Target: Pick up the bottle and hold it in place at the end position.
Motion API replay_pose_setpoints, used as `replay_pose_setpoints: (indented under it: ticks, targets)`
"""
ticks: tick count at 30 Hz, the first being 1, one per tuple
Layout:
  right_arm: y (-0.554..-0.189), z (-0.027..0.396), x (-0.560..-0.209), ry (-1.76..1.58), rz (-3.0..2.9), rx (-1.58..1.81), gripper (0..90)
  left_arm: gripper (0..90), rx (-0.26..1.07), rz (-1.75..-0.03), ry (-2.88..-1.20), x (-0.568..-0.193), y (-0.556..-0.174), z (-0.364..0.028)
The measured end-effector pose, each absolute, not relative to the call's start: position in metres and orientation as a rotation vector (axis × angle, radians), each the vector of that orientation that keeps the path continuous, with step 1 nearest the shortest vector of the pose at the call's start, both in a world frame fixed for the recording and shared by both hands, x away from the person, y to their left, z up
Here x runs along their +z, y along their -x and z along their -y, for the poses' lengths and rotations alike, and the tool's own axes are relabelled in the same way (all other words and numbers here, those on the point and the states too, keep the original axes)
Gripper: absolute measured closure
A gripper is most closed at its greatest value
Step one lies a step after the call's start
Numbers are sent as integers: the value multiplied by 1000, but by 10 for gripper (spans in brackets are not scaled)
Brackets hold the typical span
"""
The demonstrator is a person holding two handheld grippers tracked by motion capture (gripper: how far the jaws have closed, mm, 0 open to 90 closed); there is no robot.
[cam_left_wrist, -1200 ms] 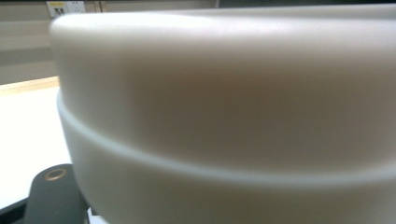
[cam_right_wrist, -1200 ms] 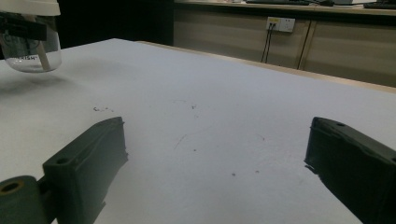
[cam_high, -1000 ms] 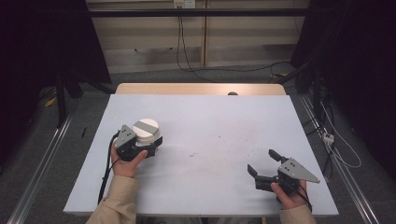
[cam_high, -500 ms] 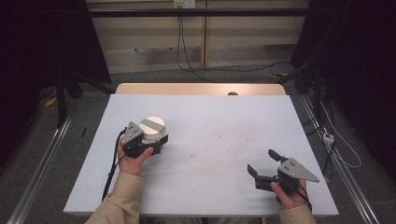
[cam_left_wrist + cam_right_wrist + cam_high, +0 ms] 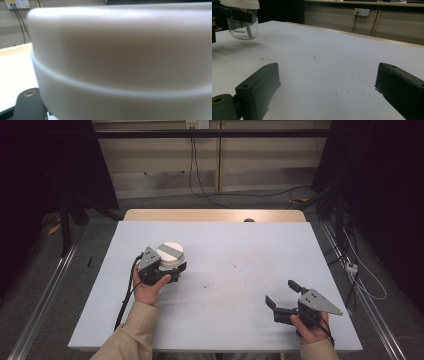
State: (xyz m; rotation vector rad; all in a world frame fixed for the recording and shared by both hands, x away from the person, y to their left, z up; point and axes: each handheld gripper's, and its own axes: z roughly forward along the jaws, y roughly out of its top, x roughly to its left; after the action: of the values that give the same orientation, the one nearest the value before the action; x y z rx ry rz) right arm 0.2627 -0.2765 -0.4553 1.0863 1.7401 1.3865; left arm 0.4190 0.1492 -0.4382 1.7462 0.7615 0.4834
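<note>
Nearest the person, the right gripper (image 5: 281, 296) rests low on the bench (image 5: 235, 265) at its near right corner, jaws spread wide with nothing between them; its own view shows both black jaws standing apart over bare, lightly scuffed white surface, and it has not shifted over the last second. Farther in and to the left, the left gripper (image 5: 169, 270) is clenched on a clear jar with a white lid (image 5: 170, 255), gripping it just under the lid; the left gripper view is pressed so close that the pale lid wall (image 5: 120, 62) blurs across it. From the right gripper view the jar (image 5: 243, 25) hangs just clear of the bench, casting a soft shadow below, with printed lettering on its glass and something slender inside. Compared with a second ago, the left hand (image 5: 147, 287) has carried the jar a little toward the bench's middle, grip unchanged. That suggests the jar is being brought across to the waiting right gripper, probably so its lid can be worked.
</note>
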Motion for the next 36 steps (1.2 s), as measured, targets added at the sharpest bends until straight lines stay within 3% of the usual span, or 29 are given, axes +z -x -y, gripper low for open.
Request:
replay_pose_setpoints:
  ticks: [36]
  targets:
    - [-263, 279, -456, -1096, -1741, 1381, 48, 184, 431, -724, -1781, -438, -439, -111]
